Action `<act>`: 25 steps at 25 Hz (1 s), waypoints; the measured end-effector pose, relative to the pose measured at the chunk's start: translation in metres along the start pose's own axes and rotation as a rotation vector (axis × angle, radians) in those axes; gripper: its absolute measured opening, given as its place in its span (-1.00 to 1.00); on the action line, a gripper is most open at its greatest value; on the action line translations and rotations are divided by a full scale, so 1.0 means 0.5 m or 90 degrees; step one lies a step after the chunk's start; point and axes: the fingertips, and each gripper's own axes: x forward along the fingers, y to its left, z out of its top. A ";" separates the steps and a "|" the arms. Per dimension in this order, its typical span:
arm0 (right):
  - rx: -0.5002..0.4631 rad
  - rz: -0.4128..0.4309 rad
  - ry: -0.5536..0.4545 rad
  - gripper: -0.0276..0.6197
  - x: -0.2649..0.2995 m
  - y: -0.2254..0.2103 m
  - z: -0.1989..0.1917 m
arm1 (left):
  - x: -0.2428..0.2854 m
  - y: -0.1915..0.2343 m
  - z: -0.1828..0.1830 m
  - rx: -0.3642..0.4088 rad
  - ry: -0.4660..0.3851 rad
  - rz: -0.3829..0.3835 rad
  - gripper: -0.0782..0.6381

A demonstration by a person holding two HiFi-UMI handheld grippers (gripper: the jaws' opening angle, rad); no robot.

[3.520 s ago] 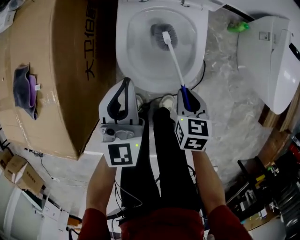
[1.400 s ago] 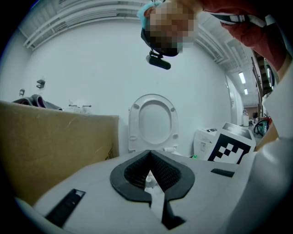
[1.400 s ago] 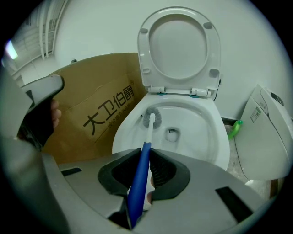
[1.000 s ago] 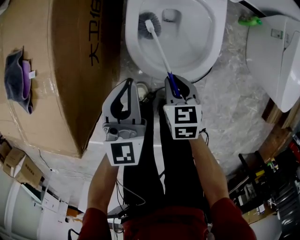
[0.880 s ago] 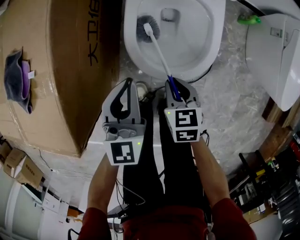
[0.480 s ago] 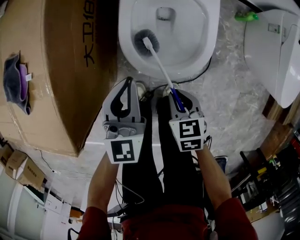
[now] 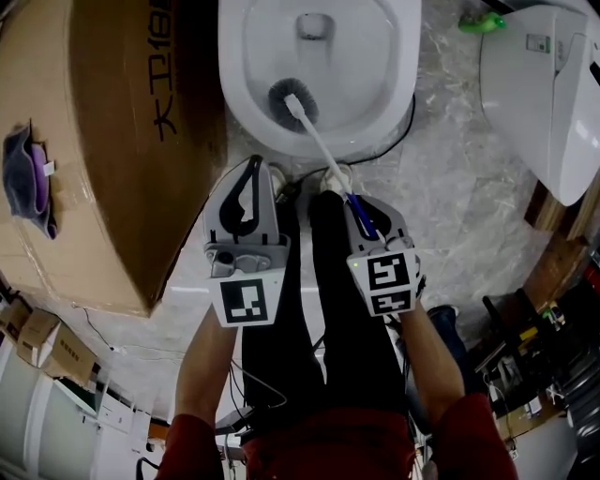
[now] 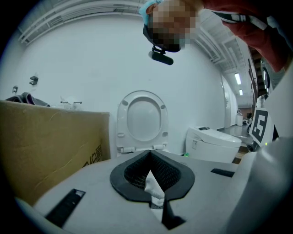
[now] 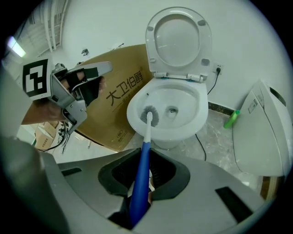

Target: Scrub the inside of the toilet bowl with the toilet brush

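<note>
The white toilet bowl stands at the top of the head view, its lid raised. The toilet brush's dark bristle head rests against the near inner wall of the bowl, left of the drain. Its white shaft runs back to a blue handle, on which my right gripper is shut. The bristle head sits low in the right gripper view. My left gripper is held beside it, short of the bowl, shut with nothing gripped, and points at the lid.
A large cardboard box stands close against the toilet's left side, with a purple-grey cloth on top. A second white toilet is at the right, a green bottle beside it. The person's legs and shoes are below the bowl.
The brush head has slid from the bowl's left wall to its near front wall. My right gripper has drawn back toward the person and slightly right. The left gripper has held still.
</note>
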 end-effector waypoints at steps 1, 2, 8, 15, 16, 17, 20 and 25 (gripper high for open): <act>0.004 -0.005 0.003 -0.73 -0.003 -0.008 -0.007 | 0.001 -0.004 0.001 0.000 -0.001 -0.001 -0.75; 0.009 -0.012 0.005 -0.73 -0.007 -0.018 -0.013 | 0.003 -0.008 0.001 0.000 0.000 -0.003 -0.75; 0.022 -0.055 0.005 -0.73 -0.032 -0.076 -0.027 | 0.008 -0.022 0.001 0.005 0.006 -0.015 -0.75; 0.026 -0.107 0.004 -0.73 -0.048 -0.133 -0.027 | 0.015 -0.026 0.003 0.011 0.006 -0.021 -0.75; 0.030 -0.116 0.002 -0.73 -0.052 -0.143 -0.026 | 0.017 -0.027 0.004 0.011 0.005 -0.022 -0.75; 0.034 -0.125 -0.001 -0.73 -0.056 -0.154 -0.024 | 0.019 -0.029 0.006 0.011 0.005 -0.023 -0.75; 0.054 -0.140 -0.015 -0.73 -0.060 -0.181 -0.013 | 0.024 -0.031 0.009 0.006 0.005 -0.023 -0.75; 0.047 -0.167 -0.031 -0.73 -0.048 -0.213 0.018 | 0.036 -0.031 0.021 -0.010 -0.002 -0.009 -0.75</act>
